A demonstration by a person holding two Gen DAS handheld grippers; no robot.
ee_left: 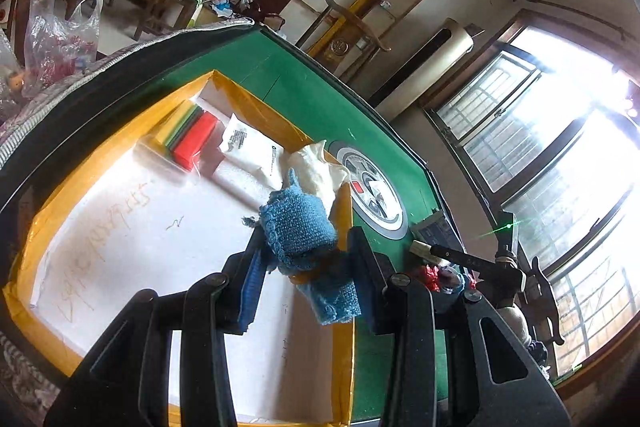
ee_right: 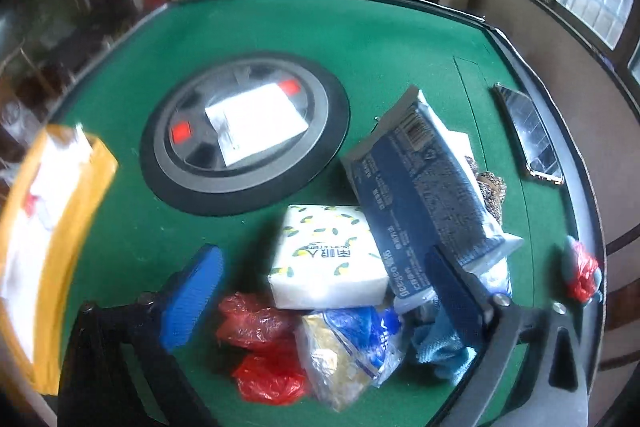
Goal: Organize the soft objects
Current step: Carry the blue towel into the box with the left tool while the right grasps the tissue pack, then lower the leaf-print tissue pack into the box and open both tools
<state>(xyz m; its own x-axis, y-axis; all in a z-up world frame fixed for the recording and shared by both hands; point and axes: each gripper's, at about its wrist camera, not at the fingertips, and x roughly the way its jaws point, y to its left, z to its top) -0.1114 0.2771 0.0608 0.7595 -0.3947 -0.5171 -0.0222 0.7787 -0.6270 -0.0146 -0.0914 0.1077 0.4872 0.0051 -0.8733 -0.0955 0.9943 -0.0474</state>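
A rumpled blue knitted cloth (ee_left: pixel 298 227) sits clamped in the left gripper (ee_left: pixel 308 259) above the yellow-rimmed box (ee_left: pixel 256 99), which holds colored sponges (ee_left: pixel 190 139) and white packets (ee_left: pixel 250 147). The right gripper (ee_right: pixel 320 291) gapes wide over a tissue pack (ee_right: pixel 328 259).

Tissue pack (ee_right: pixel 328 257) on table (ee_right: pixel 248 27), betw. disc (ee_right: pixel 244 135) & bags (ee_right: pixel 264 343).

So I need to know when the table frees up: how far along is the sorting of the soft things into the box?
Done: sponges, a white packet and a cream bag already lie in the yellow-edged box. In hand: the left hand-held gripper carries a blue knitted cloth over it. Left: the tissue pack, dark blue pack and red bags under the open right hand-held gripper.
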